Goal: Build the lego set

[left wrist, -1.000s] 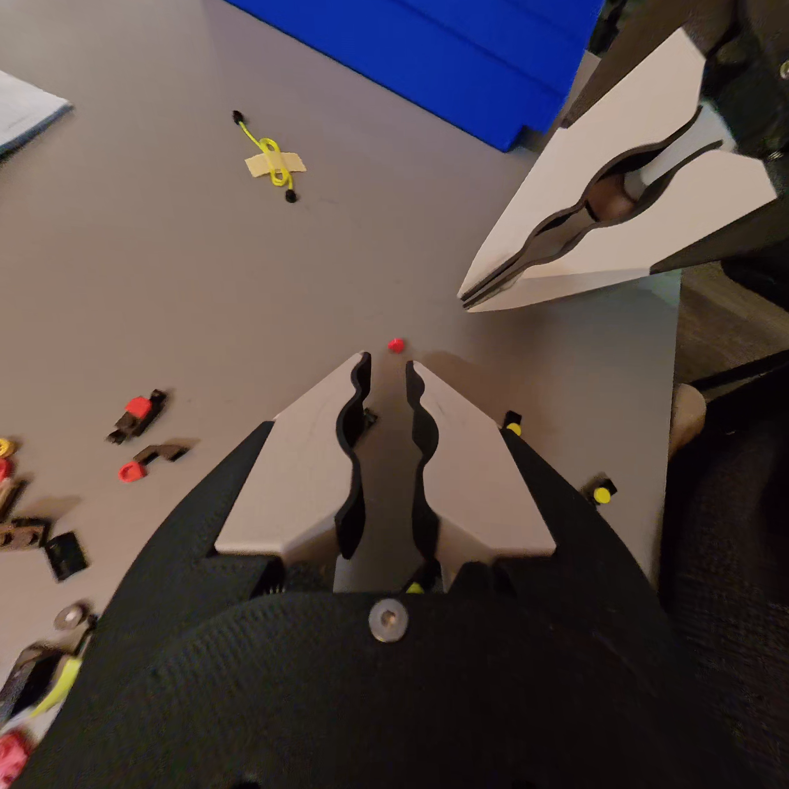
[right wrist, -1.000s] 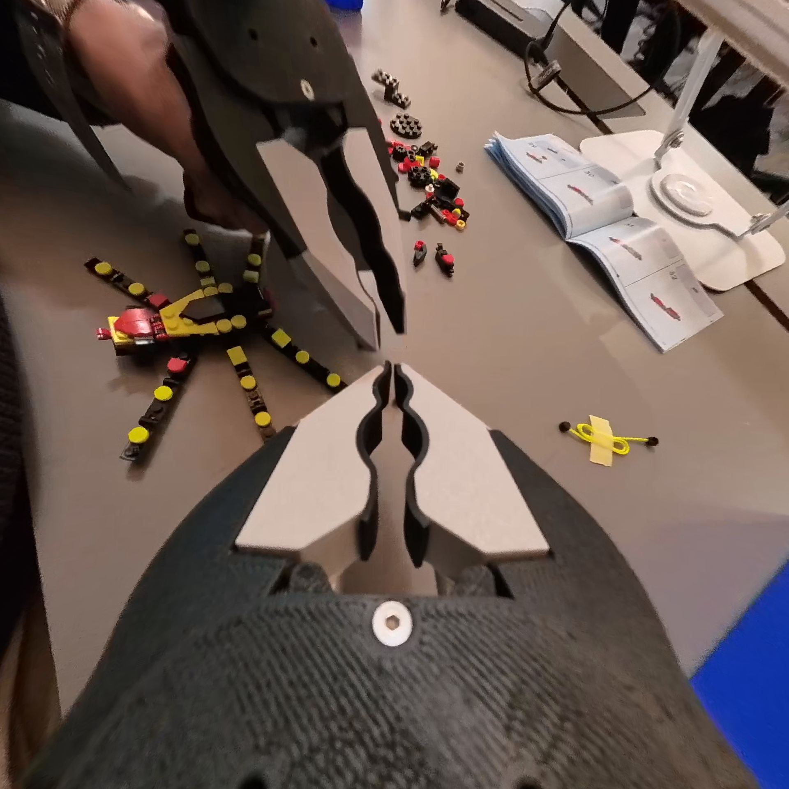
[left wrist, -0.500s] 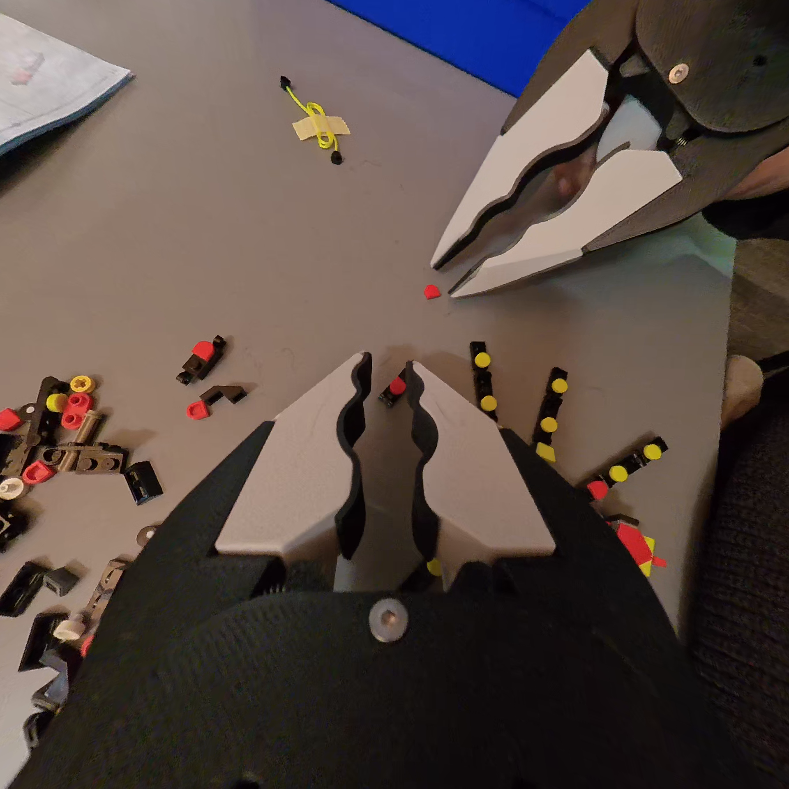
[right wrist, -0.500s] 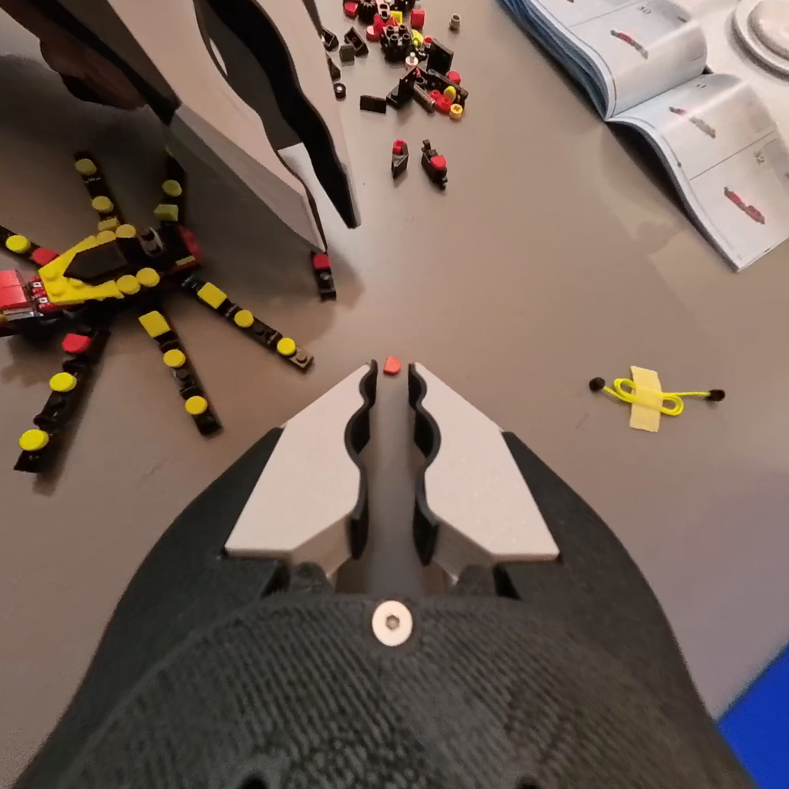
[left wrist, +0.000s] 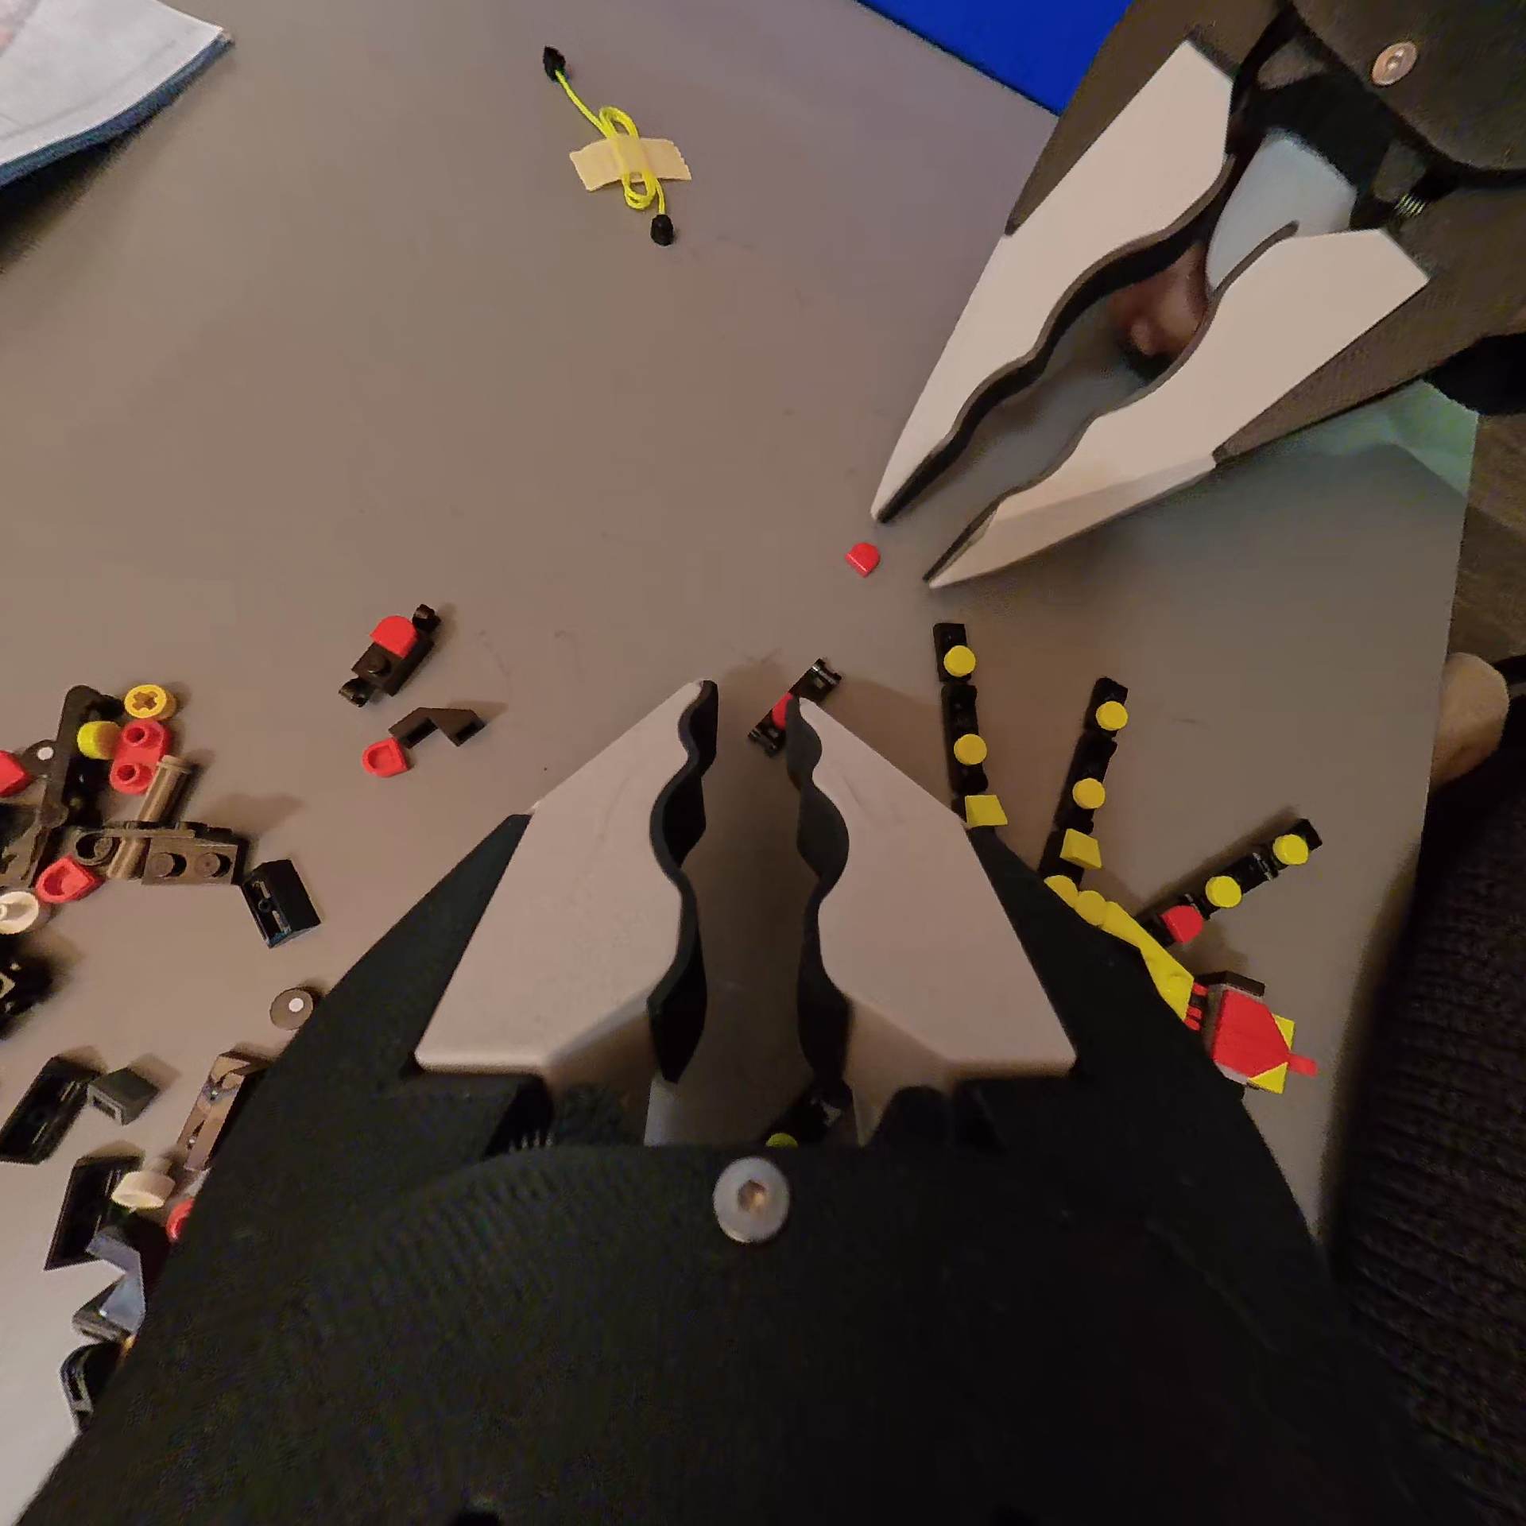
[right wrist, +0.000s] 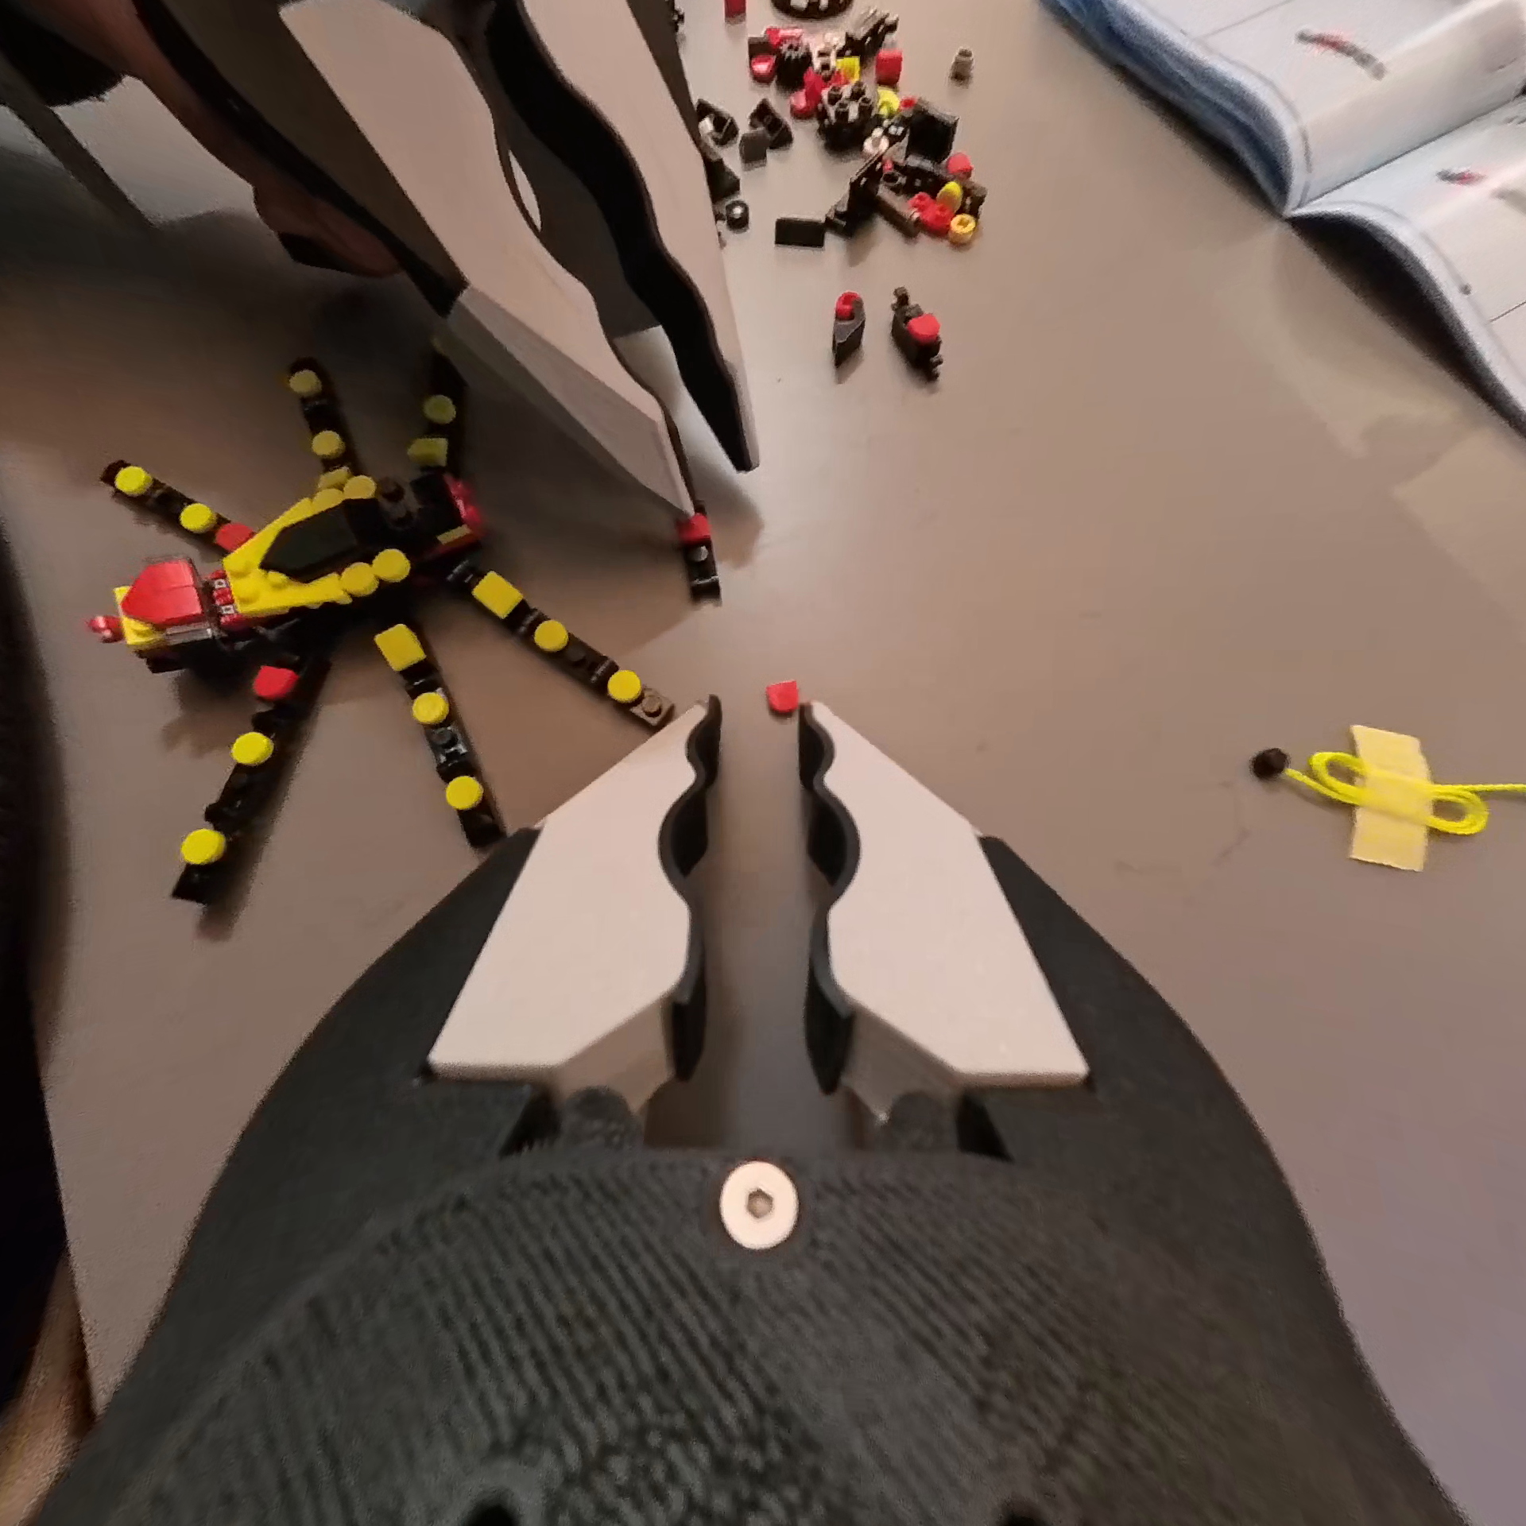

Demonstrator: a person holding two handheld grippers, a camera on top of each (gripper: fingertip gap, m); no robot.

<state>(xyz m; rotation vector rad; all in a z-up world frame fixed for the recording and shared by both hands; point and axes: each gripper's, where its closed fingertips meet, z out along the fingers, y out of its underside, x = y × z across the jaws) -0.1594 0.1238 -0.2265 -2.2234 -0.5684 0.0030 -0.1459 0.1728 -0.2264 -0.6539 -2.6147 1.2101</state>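
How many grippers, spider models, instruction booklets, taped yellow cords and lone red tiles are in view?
Grippers: 2, left gripper and right gripper
Spider model: 1
Instruction booklet: 1
Taped yellow cord: 1
Lone red tile: 1
Total: 6

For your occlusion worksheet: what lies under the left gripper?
Under the left gripper: bare table between its fingers, and a black leg piece with a red tile at its tip. The spider model continues beneath its body; that part is covered.

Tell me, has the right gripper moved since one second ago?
Yes. In the left wrist view, the right gripper has come closer to the small red tile, and it has opened.
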